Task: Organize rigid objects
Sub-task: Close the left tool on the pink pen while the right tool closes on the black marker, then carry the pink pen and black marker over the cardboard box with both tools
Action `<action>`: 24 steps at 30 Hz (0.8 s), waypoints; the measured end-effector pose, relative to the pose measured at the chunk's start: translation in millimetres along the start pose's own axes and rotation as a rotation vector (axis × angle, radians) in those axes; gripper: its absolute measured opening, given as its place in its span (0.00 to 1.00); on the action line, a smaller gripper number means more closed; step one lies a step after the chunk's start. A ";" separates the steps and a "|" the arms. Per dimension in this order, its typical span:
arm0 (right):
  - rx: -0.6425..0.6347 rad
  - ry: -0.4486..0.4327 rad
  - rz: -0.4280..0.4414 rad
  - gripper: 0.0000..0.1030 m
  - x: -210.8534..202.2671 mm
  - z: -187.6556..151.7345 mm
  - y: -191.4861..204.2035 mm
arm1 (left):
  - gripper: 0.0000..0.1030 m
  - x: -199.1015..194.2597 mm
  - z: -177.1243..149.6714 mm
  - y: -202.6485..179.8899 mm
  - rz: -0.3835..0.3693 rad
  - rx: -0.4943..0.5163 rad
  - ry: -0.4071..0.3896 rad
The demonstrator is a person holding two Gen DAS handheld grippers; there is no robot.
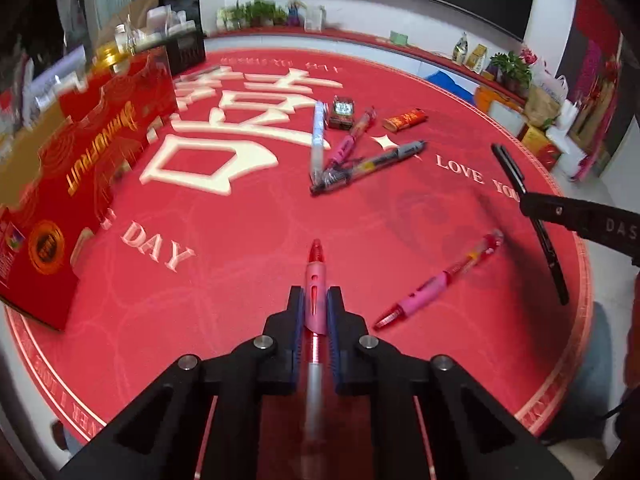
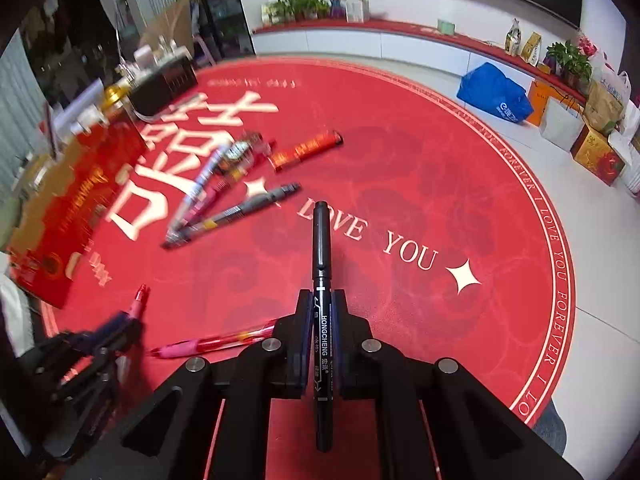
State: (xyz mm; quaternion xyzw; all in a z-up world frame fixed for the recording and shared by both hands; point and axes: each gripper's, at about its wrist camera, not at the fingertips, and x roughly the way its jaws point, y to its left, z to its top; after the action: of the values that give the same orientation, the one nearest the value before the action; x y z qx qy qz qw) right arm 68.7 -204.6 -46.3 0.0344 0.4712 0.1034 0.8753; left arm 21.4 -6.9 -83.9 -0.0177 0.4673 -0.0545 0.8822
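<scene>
Gripping a pink-and-red pen (image 1: 315, 280) between its blue-padded fingers, the left gripper (image 1: 315, 300) sits at the bottom centre of its own view, the pen's red tip pointing up the frame over the red round tablecloth (image 1: 248, 240). In the right wrist view this same gripper shows blurred at the lower left (image 2: 132, 316), the pen tip (image 2: 141, 298) poking out of it.

The right gripper (image 2: 322, 304) is clamped on a black marker (image 2: 321, 240), which runs straight up the middle of its frame, cap end over the words "LOVE YOU". From the left camera that marker (image 1: 516, 176) crosses the right side of the frame, held in the black finger entering from the right edge.

A second pink-and-red pen (image 1: 440, 280) lies loose on the cloth at the lower right of the left view; in the right view it lies just left of the gripper's fingers (image 2: 216, 342).

Farther up the cloth, near centre, three pens fan out from one shared point: a pale blue one (image 1: 318, 136), a pink one (image 1: 348, 140) and a grey one (image 1: 384, 158). Just above them sit a small dark box (image 1: 342, 114) and a red-and-gold lighter (image 1: 404, 119). A large red gift box (image 1: 80, 184) stands along the left edge of the table.
</scene>
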 end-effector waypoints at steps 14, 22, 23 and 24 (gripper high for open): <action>0.061 0.001 0.098 0.10 -13.3 -8.5 -2.3 | 0.12 -7.0 -5.9 7.2 0.035 0.008 0.038; 0.071 -0.007 0.119 0.10 -16.6 -8.2 2.6 | 0.11 -10.2 -15.9 -4.2 0.054 0.083 0.020; 0.069 -0.010 0.121 0.10 -17.8 -8.0 4.0 | 0.11 -11.3 -15.2 -2.8 0.048 0.068 0.016; 0.062 -0.019 0.126 0.10 -21.0 -7.2 6.8 | 0.11 -14.8 -13.8 -2.0 0.045 0.056 0.002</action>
State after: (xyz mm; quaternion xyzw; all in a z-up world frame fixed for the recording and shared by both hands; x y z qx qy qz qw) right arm 50.5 -202.8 -32.0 0.0923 0.4627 0.1432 0.8700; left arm 1.6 -6.9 -79.4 0.0176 0.4665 -0.0480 0.8830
